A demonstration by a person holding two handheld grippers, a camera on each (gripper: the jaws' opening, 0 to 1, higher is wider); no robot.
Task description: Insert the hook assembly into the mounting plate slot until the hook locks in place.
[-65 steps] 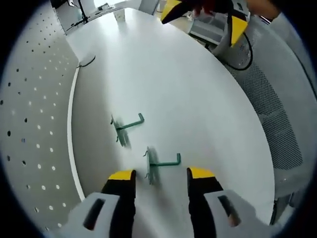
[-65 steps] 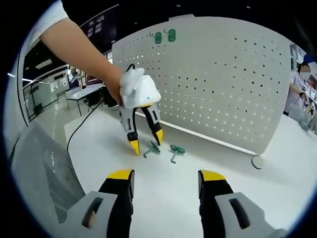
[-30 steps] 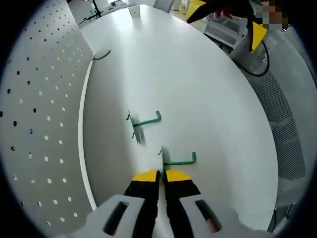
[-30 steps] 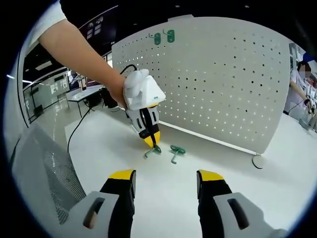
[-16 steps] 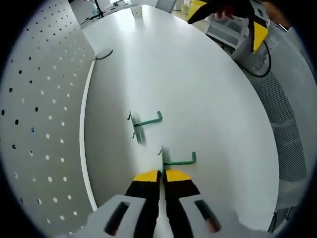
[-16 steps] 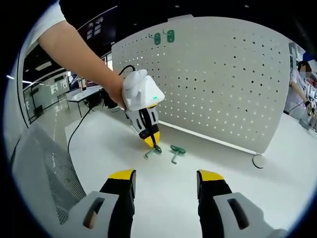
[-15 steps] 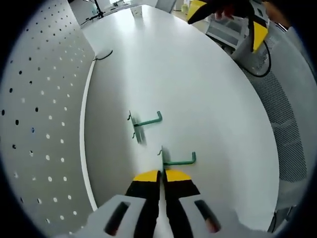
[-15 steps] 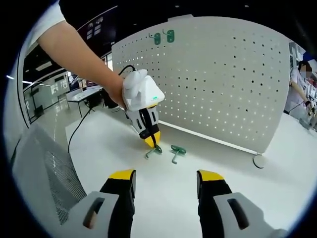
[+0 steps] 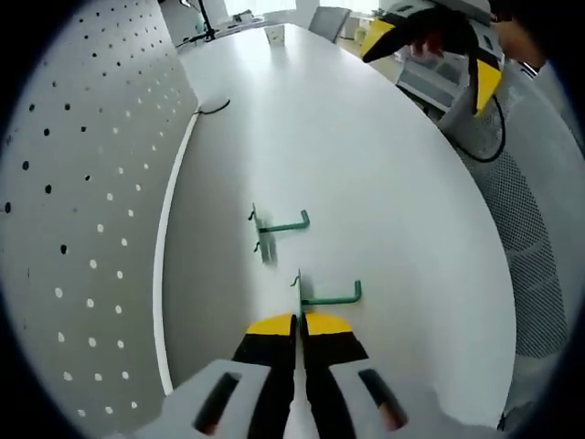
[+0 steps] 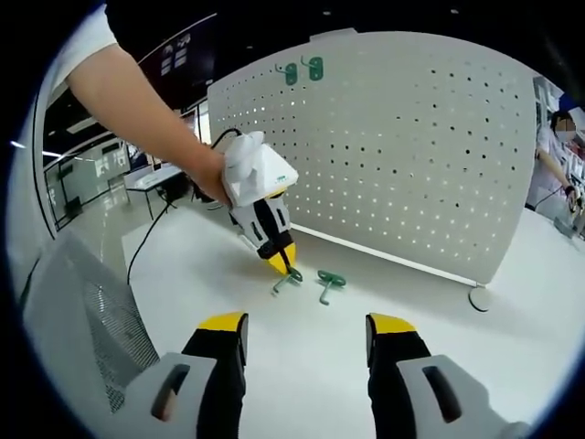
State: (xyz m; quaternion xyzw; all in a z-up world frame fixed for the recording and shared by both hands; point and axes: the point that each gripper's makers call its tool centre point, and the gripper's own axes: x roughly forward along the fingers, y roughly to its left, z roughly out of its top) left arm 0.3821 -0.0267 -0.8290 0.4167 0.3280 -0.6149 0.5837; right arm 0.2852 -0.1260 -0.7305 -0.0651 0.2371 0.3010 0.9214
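Observation:
My left gripper is shut on the near green hook, pinching its back plate low over the white table. A second green hook lies just beyond it. In the right gripper view, a hand holds the left gripper tip-down on the near hook, with the other hook beside it. The white pegboard stands upright behind them, with two green hooks mounted near its top. My right gripper is open and empty, hovering well back from the hooks.
A grey mesh chair sits at the table's edge. The pegboard's round foot rests on the table at the right. A black cable lies by the pegboard base. A person stands far off on the right.
The left jaws, open around the near hook 2.2 s ago, have closed on it. Since then the left gripper has tilted slightly. The right gripper has stayed put and open.

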